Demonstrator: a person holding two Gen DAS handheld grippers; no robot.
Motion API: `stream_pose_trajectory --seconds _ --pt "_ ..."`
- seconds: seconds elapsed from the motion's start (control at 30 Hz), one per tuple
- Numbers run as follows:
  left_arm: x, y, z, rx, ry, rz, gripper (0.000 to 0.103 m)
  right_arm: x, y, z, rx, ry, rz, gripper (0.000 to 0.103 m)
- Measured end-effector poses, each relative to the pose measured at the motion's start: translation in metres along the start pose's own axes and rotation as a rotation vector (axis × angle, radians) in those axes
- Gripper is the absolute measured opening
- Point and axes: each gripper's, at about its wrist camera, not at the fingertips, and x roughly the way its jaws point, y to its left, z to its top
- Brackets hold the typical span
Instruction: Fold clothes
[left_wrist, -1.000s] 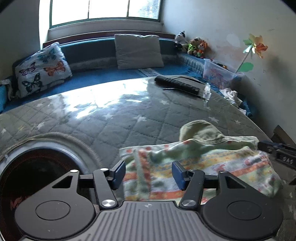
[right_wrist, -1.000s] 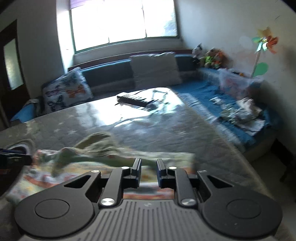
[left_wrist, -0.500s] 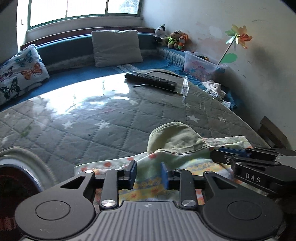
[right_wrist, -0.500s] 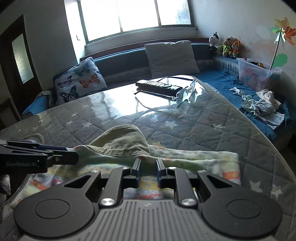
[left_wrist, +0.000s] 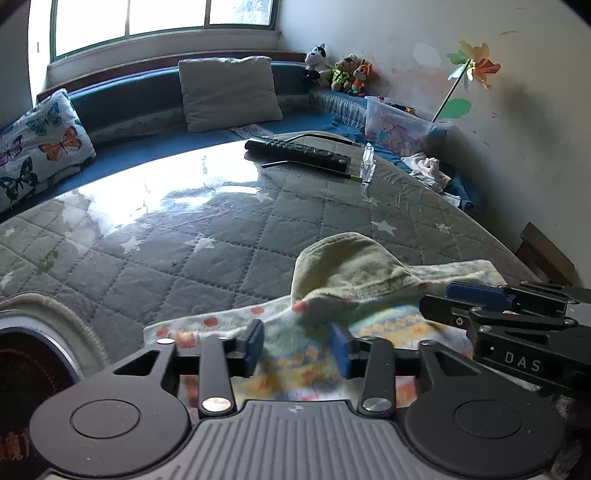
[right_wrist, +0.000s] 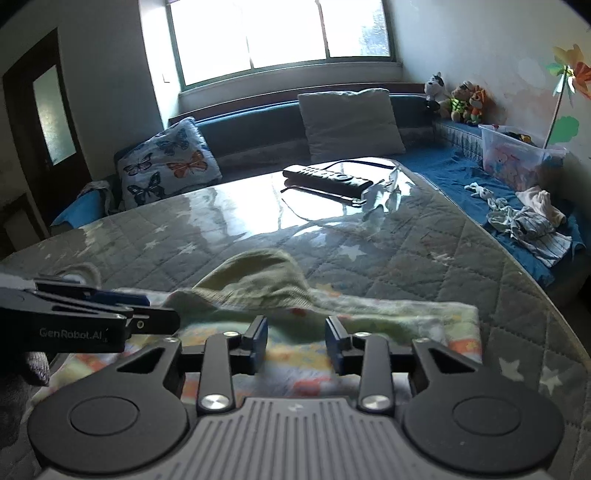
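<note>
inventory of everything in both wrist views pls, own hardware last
garment: 1, pastel print with olive-green hood, flat on near table edge, under both tongs
table: 1, grey quilted star cover under glossy sheet
remote: 1, black, far end of table
glasses: 1, clear, beside remote
grey cushion: 1, on blue bench under window
butterfly cushion: 1, white with print, bench left
plush toys: 3 or so, bench corner
plastic bin: 1, clear, on bench right
pinwheel: 1, multicolour, by right wall
loose clothes: small pile, pale, on bench right
left tongs: black with blue pads, open, jaws just opening over the garment
right tongs: same, open, jaws just opening over the garment
</note>
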Motion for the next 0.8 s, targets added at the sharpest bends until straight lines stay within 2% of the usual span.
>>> stream_pose_trajectory --seconds 0.07,0.3,0.63,0.8 --pt "-0.009 -0.001 -0.006 0.013 -0.007 0.006 0.050 -0.007 0.005 -0.005 -0.016 0.001 0.008 0.039" --pt "-0.039 -0.006 -0.035 0.036 -0.035 0.004 0.050 -0.035 0.028 -0.026 -0.101 -0.008 0.016 0.049" --pt "-0.054 -0.016 -0.070 0.062 -0.055 0.036 0.051 -0.059 0.047 -0.056 -0.160 -0.035 -0.030 0.051" --pt "-0.066 -0.015 -0.075 0.044 -0.074 0.044 0.064 -0.072 0.048 -0.065 -0.130 -0.043 -0.031 0.056"
